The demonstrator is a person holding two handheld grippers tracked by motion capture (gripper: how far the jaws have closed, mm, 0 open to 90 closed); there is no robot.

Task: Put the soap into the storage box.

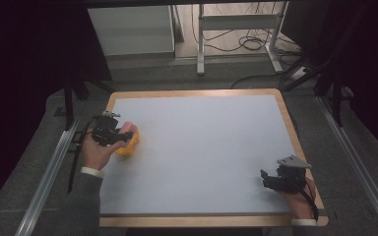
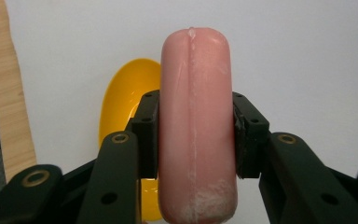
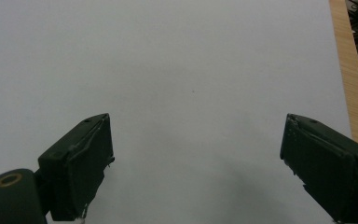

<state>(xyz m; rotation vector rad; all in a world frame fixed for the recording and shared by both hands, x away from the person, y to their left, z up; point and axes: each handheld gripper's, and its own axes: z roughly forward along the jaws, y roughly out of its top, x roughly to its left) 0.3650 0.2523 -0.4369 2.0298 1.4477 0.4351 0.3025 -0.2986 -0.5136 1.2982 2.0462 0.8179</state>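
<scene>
Clearly, the left gripper point(image 2: 193, 135) was clamped on a pink sausage point(image 2: 196, 126), its black pads pressing both flanks while the sausage stood lengthwise between the jaws. Just behind it lay a yellow bowl-like piece point(image 2: 128, 95) on the white table mat point(image 1: 206, 142), near the mat's left edge in the high view. Well apart, at the near right corner, the right gripper point(image 3: 196, 158) hung over bare mat with its jaws spread wide, grasping nothing.

Black grippers w/ brass-ringed screws (right gripper point(image 1: 270, 179) has grey plate); grey sleeves, white cuffs.
</scene>
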